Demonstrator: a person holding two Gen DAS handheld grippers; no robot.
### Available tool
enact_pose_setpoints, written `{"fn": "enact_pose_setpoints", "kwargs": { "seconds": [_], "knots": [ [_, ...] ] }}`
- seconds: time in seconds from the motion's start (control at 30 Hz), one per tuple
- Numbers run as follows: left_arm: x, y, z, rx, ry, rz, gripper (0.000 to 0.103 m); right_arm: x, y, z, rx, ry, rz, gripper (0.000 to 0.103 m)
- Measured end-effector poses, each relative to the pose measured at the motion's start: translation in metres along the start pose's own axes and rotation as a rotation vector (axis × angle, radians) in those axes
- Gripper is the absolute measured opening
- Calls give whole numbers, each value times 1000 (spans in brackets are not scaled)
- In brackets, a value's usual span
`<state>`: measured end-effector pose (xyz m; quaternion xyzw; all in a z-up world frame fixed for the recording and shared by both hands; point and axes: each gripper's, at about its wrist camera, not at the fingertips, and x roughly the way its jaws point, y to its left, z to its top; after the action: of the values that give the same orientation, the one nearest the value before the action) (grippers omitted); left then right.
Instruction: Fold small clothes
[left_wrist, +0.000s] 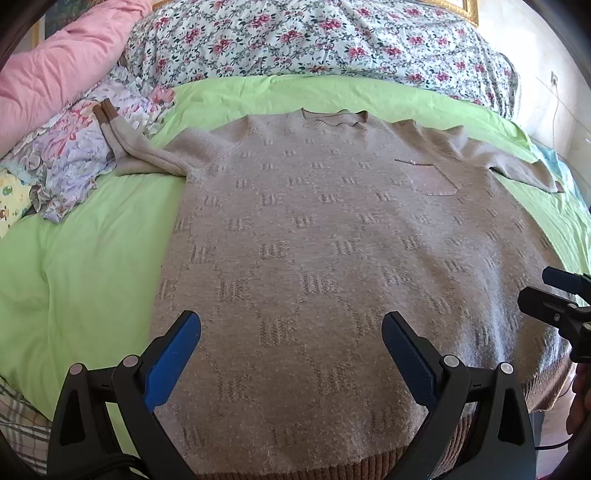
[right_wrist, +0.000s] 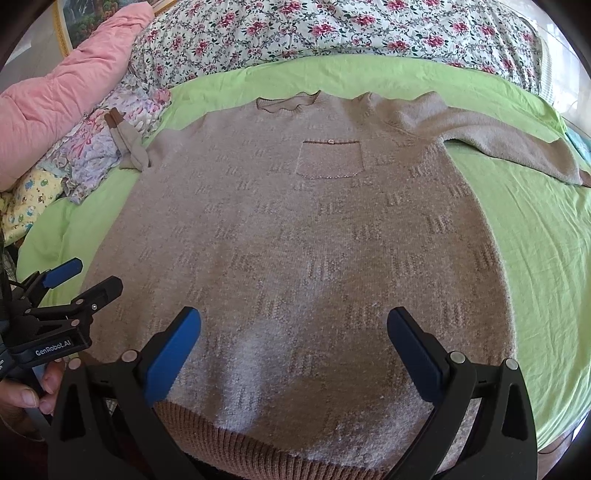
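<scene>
A beige knitted sweater (left_wrist: 317, 229) lies flat, front up, on the green sheet (left_wrist: 81, 258), collar far from me and ribbed hem nearest. It has a chest pocket (right_wrist: 328, 158). Its left sleeve (left_wrist: 147, 151) runs onto the pile of clothes; its right sleeve (right_wrist: 509, 144) stretches out to the right. My left gripper (left_wrist: 291, 332) is open and empty, above the hem's left part. My right gripper (right_wrist: 293, 332) is open and empty, above the hem's right part. Each gripper shows in the other's view: the right (left_wrist: 554, 291), the left (right_wrist: 81, 277).
A floral quilt (left_wrist: 314, 40) and a pink duvet (left_wrist: 55, 62) lie along the far side of the bed. A pile of patterned clothes (left_wrist: 70, 162) sits at the left. The bed's near edge is under the hem (right_wrist: 258, 443).
</scene>
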<state>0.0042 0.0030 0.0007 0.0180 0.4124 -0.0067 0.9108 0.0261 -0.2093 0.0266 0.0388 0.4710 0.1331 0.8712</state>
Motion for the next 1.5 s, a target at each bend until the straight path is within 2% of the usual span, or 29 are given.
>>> {"fn": "enact_pose_setpoints", "kwargs": {
  "seconds": [0.37, 0.73, 0.87, 1.07, 1.37, 1.43, 1.5],
  "knots": [
    [8, 5, 16, 5, 18, 29, 99, -2, -21, 9, 47, -39, 4, 101],
    [20, 8, 40, -19, 3, 33, 99, -14, -70, 33, 140, -108, -51, 101],
    [30, 10, 50, -17, 35, 51, 99, -17, -96, 42, 187, -128, -80, 101],
    [37, 13, 66, -6, 17, 64, 100, -29, -156, 59, 265, -195, -134, 101],
    [52, 15, 95, -15, 7, 83, 100, -44, -286, 89, 496, -295, -160, 100],
    [57, 13, 98, -14, 8, 88, 100, -48, -320, 94, 562, -329, -161, 97],
    [62, 10, 101, -10, 18, 91, 100, -52, -353, 99, 643, -365, -150, 86]
  ]
}}
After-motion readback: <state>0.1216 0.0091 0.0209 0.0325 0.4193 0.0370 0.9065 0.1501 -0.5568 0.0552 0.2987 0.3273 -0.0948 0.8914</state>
